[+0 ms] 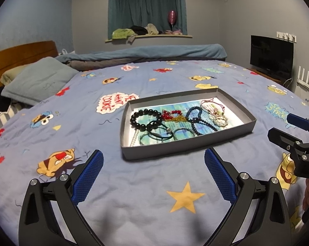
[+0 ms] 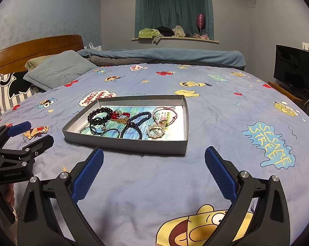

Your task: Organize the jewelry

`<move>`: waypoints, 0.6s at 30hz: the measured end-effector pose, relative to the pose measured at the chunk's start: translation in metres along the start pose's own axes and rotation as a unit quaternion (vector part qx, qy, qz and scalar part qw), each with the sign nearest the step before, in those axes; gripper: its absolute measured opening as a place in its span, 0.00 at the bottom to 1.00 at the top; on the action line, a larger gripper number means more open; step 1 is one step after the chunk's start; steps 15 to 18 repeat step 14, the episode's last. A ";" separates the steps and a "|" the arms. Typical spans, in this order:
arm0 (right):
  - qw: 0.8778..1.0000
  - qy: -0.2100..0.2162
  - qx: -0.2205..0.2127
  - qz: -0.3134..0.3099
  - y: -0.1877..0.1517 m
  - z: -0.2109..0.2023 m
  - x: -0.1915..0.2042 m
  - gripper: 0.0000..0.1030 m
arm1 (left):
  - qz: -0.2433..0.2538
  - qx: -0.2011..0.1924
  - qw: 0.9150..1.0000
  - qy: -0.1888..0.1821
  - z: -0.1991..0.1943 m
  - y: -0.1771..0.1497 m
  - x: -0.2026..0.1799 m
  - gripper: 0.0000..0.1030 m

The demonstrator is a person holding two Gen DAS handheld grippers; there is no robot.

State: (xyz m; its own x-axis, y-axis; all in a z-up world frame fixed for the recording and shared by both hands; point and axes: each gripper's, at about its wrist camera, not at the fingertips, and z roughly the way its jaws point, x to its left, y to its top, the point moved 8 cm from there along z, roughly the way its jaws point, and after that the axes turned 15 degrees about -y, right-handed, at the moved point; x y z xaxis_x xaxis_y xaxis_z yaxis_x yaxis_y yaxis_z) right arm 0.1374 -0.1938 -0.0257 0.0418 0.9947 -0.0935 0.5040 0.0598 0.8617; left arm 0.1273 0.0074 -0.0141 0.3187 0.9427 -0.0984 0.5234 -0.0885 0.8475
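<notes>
A shallow grey cardboard tray [image 1: 187, 143] sits on the cartoon-print bedsheet [image 1: 133, 184], and every piece of jewelry in view lies inside it: a black bead bracelet [image 1: 146, 119] at the left, a red-and-gold beaded piece [image 1: 173, 115] beside it, a dark blue bead strand [image 1: 197, 121] in the middle, a pearl bracelet [image 1: 221, 121] and pink cord bracelets [image 1: 212, 104] toward the right, and teal cord loops [image 1: 164, 136] near the front wall. Several overlap or touch, so the pile reads either as gathered and done or as a heap awaiting sorting (one moment cannot settle which). The left gripper [image 1: 153, 176] and right gripper [image 2: 154, 176] both hover over the sheet just short of the tray's near wall, jaws spread wide and holding nothing. If any piece is to be lifted, I would judge the black bead bracelet or the pearl bracelet the safest grip, since each lies at an edge of the cluster; pinching across a single strand, with the pads low and closing slowly, should avoid dragging tangled neighbours along. The light tray may slide on soft bedding, so steadying its wall with the other tool would help.
</notes>
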 end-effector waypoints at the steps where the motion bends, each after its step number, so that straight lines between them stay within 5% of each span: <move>1: 1.000 0.000 0.000 0.000 0.000 0.000 0.000 0.95 | 0.000 0.001 1.000 0.001 0.000 0.000 -0.001 0.95; 18: 1.000 -0.001 0.002 -0.001 -0.001 0.001 -0.001 0.95 | -0.024 0.010 1.000 -0.007 0.005 -0.003 0.004 0.95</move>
